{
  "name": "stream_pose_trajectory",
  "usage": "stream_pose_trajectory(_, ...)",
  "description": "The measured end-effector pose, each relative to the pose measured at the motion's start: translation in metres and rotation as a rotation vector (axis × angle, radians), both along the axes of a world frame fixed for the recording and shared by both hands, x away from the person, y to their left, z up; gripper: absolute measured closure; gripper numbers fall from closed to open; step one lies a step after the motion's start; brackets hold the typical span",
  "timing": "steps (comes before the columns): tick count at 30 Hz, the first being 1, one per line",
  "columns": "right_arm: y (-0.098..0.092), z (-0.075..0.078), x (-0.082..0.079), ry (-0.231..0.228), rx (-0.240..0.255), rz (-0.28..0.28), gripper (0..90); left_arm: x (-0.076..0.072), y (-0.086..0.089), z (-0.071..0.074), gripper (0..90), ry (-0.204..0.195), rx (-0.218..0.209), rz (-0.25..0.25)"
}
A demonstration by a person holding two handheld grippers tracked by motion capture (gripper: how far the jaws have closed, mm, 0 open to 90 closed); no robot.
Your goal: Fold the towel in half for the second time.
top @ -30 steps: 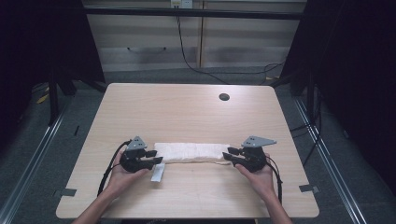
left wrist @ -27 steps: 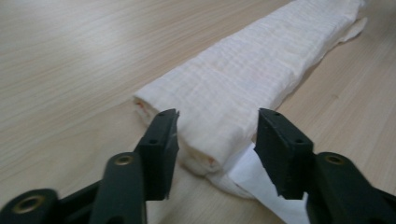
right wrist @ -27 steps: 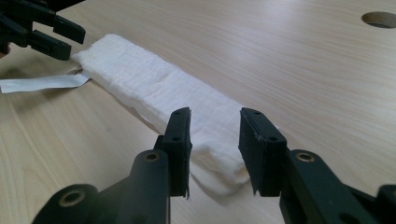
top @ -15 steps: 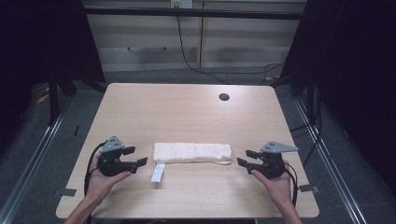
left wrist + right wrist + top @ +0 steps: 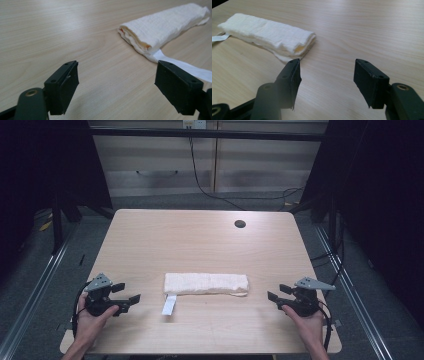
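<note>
A white towel (image 5: 206, 283), folded into a long narrow strip, lies across the middle of the wooden table (image 5: 200, 240). A white label tag (image 5: 169, 305) sticks out from its left end toward the front. My left gripper (image 5: 125, 295) rests near the front left of the table, open and holding nothing, well left of the towel (image 5: 160, 27). At the front right my right gripper (image 5: 274, 292) is open too, a short way right of the towel's end (image 5: 269, 37). Both hands hold their grippers low over the table.
A dark round cable hole (image 5: 240, 224) sits near the table's far right corner. Past the far edge stand pale cabinet fronts (image 5: 200, 165) with a black cable hanging down. Metal rails run along the floor on both sides.
Both grippers let go of the towel's ends, opened, and drew outward and toward the front edge. The folded towel stays where it lay.
</note>
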State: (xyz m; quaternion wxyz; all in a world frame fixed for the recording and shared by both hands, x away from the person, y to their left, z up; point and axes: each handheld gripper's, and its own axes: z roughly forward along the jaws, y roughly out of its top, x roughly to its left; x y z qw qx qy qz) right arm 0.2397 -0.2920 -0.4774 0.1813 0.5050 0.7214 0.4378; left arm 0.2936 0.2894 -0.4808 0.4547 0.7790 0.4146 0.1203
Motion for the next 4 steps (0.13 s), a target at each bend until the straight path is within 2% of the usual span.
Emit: stream_pose_trajectory(4,-0.0015,-0.0106,0.0015,0.028,-0.02,-0.01,36.3,0.0018,0.004,-0.005,18.5,0.027,-0.011,0.001)
